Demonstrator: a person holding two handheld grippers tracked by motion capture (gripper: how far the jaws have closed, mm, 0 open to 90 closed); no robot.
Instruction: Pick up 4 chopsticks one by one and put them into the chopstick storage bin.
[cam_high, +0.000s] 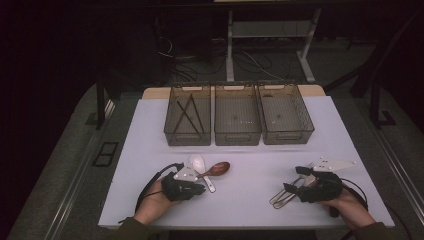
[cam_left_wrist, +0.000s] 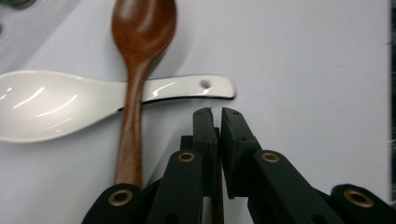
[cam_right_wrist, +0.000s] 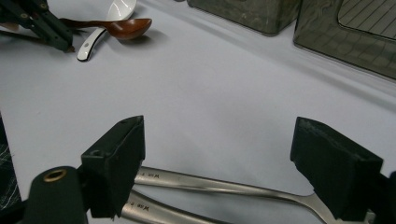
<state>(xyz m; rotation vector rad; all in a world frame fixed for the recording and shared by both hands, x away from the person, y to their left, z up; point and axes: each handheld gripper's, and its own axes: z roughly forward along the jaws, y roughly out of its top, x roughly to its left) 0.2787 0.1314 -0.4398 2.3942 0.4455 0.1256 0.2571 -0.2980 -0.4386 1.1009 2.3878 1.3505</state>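
Your right gripper (cam_right_wrist: 219, 168) stood wide open over two stiff, slick-looking metal utensils (cam_right_wrist: 210, 186), best pinched mid-handle; your left gripper (cam_left_wrist: 215, 116) was closed beside the wooden spoon (cam_left_wrist: 140, 56).

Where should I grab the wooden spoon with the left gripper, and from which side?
Take the wooden spoon by its narrow handle, on the stretch nearest the left gripper, below where it crosses over the white ceramic spoon. Probably come from above, jaws astride the handle: it lies on top, so it should lift free.
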